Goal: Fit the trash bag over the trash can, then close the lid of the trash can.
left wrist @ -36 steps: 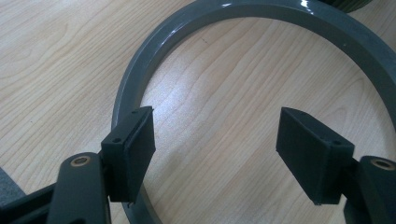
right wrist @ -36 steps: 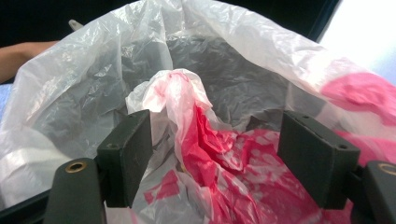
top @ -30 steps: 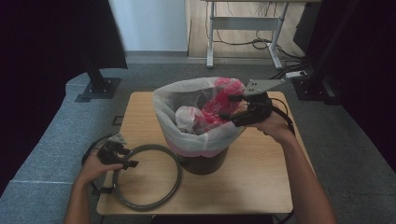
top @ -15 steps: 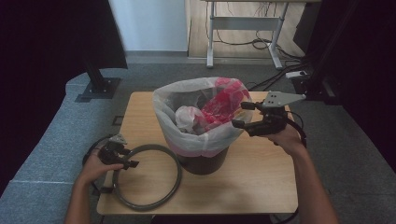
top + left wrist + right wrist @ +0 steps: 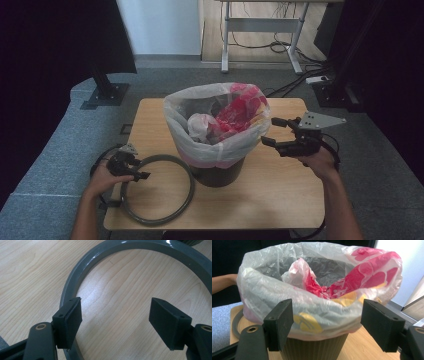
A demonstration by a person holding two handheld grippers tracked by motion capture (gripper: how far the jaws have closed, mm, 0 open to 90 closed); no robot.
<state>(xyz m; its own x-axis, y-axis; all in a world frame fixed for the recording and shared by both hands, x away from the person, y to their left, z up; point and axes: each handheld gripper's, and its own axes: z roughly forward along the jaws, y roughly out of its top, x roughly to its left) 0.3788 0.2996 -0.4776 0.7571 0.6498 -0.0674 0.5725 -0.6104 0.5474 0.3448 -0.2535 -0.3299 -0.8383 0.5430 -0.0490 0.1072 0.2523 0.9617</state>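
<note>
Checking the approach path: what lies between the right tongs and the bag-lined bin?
Nothing: in the high view only bare wooden table separates the open right tongs from the dark ribbed bin with its white-and-red plastic bag.

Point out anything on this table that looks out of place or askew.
The grey ring lies flat on the table beside the bin instead of sitting on its rim. The plastic bag is draped loosely over the rim, with a red and white bag crumpled inside.
</note>
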